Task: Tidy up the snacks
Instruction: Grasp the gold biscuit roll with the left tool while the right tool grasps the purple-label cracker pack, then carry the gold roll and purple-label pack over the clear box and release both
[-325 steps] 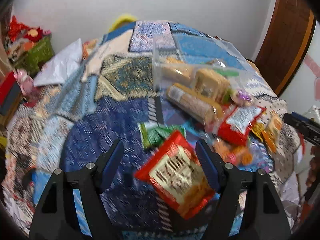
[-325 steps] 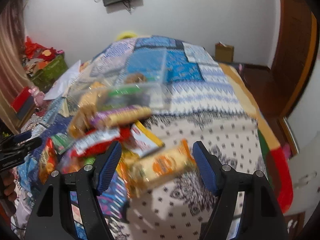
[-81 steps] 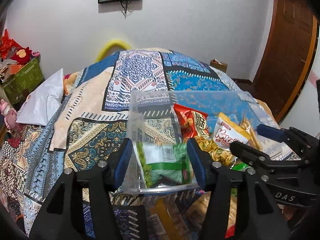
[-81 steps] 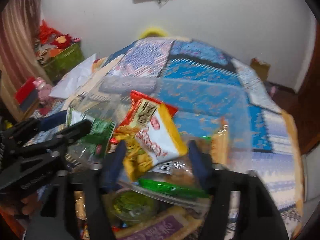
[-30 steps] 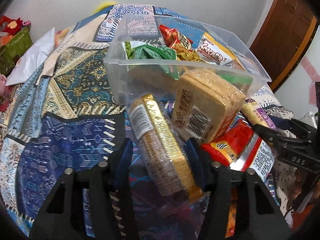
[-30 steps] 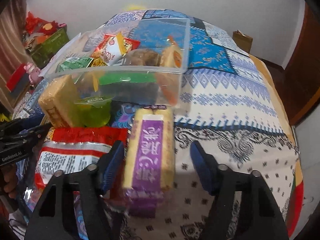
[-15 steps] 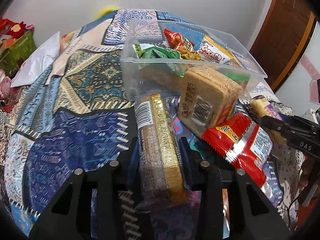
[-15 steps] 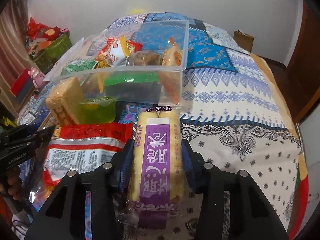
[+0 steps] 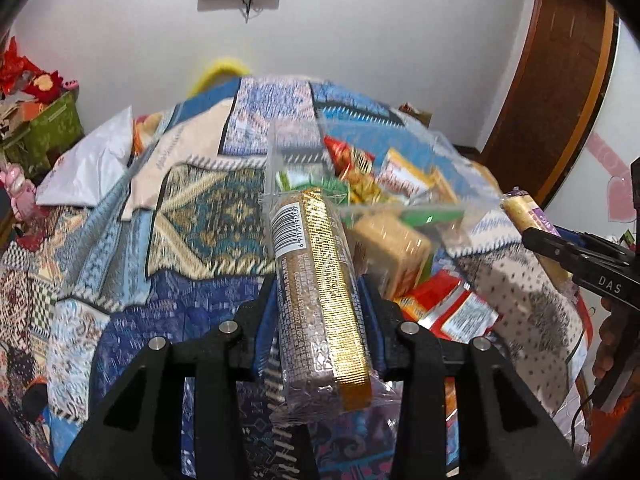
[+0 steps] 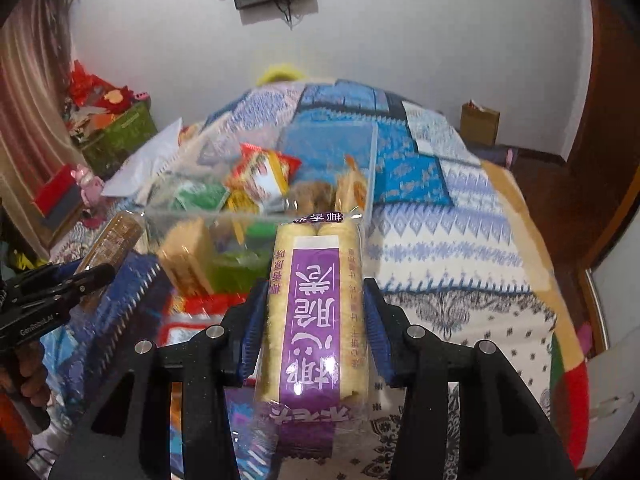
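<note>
My left gripper [image 9: 318, 312] is shut on a long gold-and-brown biscuit pack [image 9: 320, 296] and holds it lifted above the bed, pointing at the clear plastic box [image 9: 292, 136]. My right gripper [image 10: 316, 316] is shut on a purple-labelled pack of pale rolls [image 10: 316, 312], also lifted, just in front of the clear box [image 10: 364, 168]. The box holds several snack bags, among them a red-and-white chip bag [image 10: 260, 176] and a green bag [image 10: 196, 196]. Each gripper shows in the other view, the right one [image 9: 576, 256] and the left one [image 10: 52, 288].
A tan cracker pack [image 9: 392, 248] and a red packet [image 9: 452, 312] lie on the patterned quilt [image 9: 200, 208] in front of the box. A green jelly cup [image 10: 236, 268] lies there too. A white pillow [image 9: 88, 172] and a green crate [image 9: 44, 136] are at the left.
Both grippers have closed on their packs and lifted them off the quilt, tilting up toward the box. The views now look more level across the bed.
</note>
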